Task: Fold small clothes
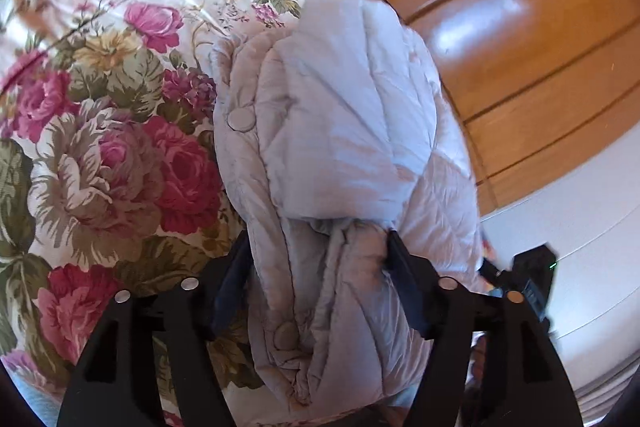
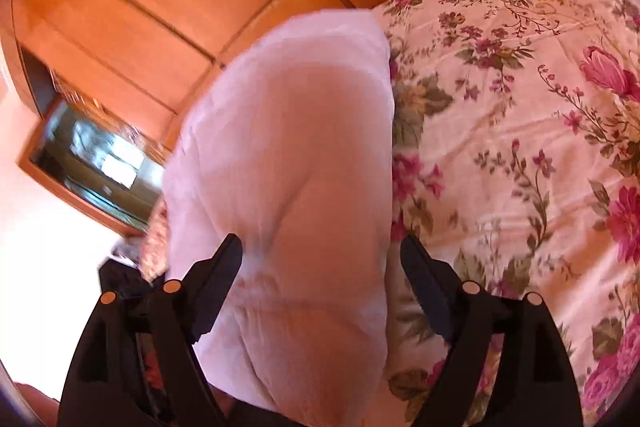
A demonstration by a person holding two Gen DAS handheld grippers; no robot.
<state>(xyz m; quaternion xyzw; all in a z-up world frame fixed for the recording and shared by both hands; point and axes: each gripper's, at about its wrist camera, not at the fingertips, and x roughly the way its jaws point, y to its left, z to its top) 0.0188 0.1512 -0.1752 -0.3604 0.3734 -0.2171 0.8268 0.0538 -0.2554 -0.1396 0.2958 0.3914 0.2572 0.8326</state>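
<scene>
Quilted, pale grey padding fills the near view; a small puffy jacket, folded into a thick bundle, lies on a floral bedspread close to the bed's edge; the left gripper straddles the bundle's near end, jaws wide, both black pads touching the fabric, so it seems to hold the bunched cloth loosely; the right gripper stands open around the same jacket, one finger against the cloth, the other clear of it. Slippery, springy fill could push the folds apart once the pads let go; the bundle may also roll toward the edge. Round snaps dot the stitched placket; beyond, the sateen spread shows roses; farthest, glossy orange wooden panels.
</scene>
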